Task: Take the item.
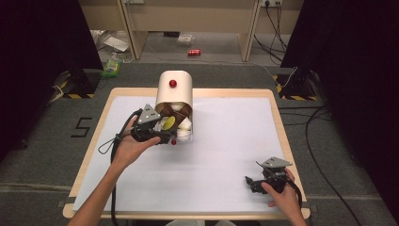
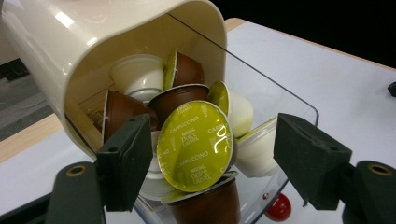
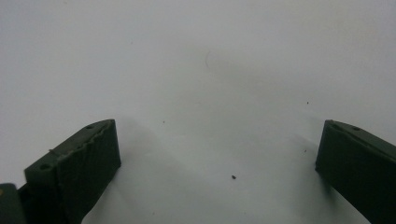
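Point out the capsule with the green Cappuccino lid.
In the left gripper view, the green-lidded capsule sits at the clear drawer's front, between the left gripper's open jaws, below the cream holder.

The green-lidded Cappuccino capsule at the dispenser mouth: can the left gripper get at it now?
Probably yes. The left gripper has its jaws on both sides of the Cappuccino capsule, not pressing it yet, and nothing stands between them.

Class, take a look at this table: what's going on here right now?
A person works at a table with tongs in each hand. The left tongs reach into the clear pull-out drawer of a cream capsule holder, their jaws standing either side of a green-lidded cappuccino capsule without pressing on it. More brown and white capsules lie heaped behind it. The right tongs rest open over the bare white tabletop, near the person's edge.
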A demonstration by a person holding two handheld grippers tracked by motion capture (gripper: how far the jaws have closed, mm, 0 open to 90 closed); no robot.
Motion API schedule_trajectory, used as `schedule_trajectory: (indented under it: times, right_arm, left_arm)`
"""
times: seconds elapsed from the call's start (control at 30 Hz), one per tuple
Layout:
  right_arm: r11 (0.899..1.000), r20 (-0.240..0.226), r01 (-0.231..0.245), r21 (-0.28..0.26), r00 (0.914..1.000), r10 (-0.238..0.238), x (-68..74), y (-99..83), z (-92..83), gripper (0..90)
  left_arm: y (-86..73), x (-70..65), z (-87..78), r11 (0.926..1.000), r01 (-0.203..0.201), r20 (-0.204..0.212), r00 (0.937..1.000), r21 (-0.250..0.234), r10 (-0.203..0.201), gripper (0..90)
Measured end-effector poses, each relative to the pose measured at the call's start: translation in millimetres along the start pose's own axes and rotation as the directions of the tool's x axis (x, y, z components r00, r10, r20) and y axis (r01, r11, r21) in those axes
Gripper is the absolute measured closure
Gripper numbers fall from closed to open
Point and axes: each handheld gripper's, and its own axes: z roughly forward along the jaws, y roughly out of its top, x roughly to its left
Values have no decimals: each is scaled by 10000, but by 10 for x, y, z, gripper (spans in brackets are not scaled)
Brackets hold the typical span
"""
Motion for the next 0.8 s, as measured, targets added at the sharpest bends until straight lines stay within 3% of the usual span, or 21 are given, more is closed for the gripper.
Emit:
schedule_trajectory:
  times: [0.33, 0.8]
  right_arm:
    - [10000, -3, 7, -8, 10000, -7, -1, 0, 0, 4]
    - [10000, -2, -12, 1, 10000, 12, 1, 0, 0, 4]
  left_arm:
    - [22, 17, 84, 9997, -71, -62, 10000, 221, 73, 322]
    - [-26, 55, 240, 9955, -217, -78, 9997, 926, 225, 417]
